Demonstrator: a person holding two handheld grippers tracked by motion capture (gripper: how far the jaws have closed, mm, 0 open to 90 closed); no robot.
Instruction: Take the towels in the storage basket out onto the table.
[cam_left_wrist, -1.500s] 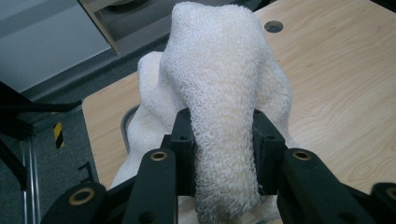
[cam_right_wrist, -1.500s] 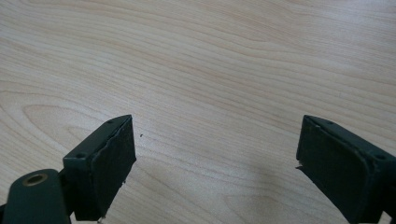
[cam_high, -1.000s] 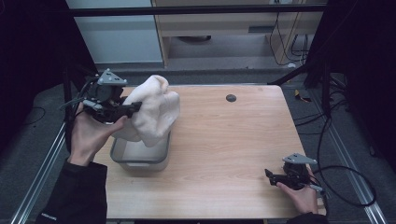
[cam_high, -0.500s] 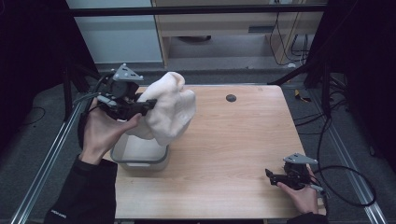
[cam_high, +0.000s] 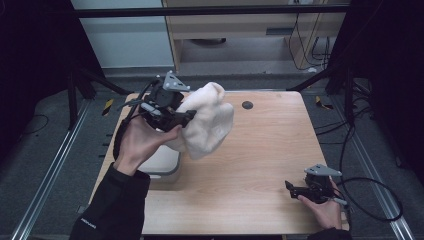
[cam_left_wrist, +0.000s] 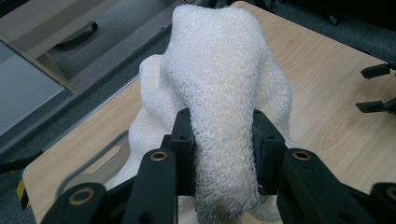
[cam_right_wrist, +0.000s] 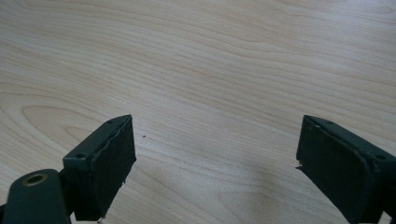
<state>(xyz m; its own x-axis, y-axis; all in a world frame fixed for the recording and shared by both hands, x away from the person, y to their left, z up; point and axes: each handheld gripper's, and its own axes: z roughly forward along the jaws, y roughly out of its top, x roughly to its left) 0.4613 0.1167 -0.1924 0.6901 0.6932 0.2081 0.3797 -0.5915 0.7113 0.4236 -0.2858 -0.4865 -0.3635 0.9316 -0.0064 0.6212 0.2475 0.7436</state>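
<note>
Meanwhile, the left gripper (cam_high: 186, 119) clamped a bunched, fluffy white knitted towel (cam_high: 206, 126) and held it aloft over the light wooden table (cam_high: 260, 150) beside the grey plastic bin (cam_high: 161, 165), while the right gripper (cam_high: 291, 189) rested open-jawed near the table's corner.

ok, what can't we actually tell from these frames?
- Grey bin: the inside is hidden in the high view by the hand and the white towel; the left gripper view shows just a corner of it.
- Towel's lower end: cut off at the bottom edge of the left gripper view, behind the left claw.
- Dark round spot on the table: too small to identify.
- Right claw: its fingertips are tiny in the high view.
</note>
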